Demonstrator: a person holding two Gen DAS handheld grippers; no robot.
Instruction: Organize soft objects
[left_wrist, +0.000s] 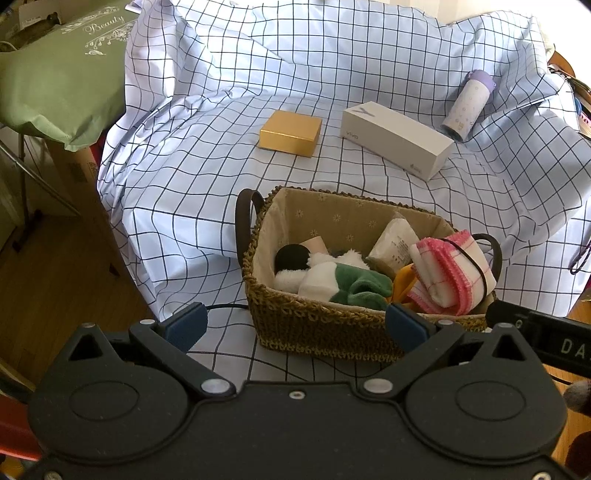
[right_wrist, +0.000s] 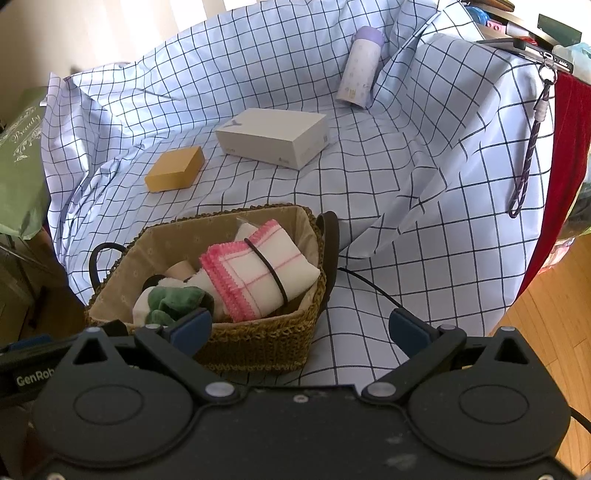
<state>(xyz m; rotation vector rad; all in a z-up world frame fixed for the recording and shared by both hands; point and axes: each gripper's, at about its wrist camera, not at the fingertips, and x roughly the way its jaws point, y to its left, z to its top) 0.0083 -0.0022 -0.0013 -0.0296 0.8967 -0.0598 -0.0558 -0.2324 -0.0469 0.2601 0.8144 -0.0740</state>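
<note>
Both my grippers are hanging just short of the woven basket (left_wrist: 321, 325), fingers spread wide with nothing in them. Left gripper (left_wrist: 295, 326) sits in front of the basket's near wall, right gripper (right_wrist: 301, 328) is off its right corner over the checked cloth (right_wrist: 424, 184). The soft stuff is all in the basket: a pink-edged folded cloth (right_wrist: 258, 269) with a hair tie around it, a panda plush (left_wrist: 325, 271), a tissue pack (left_wrist: 393, 240). Behind on the cloth: gold box (left_wrist: 290, 133), white vivo box (left_wrist: 397, 140), purple bottle (left_wrist: 467, 105) lying well apart
</note>
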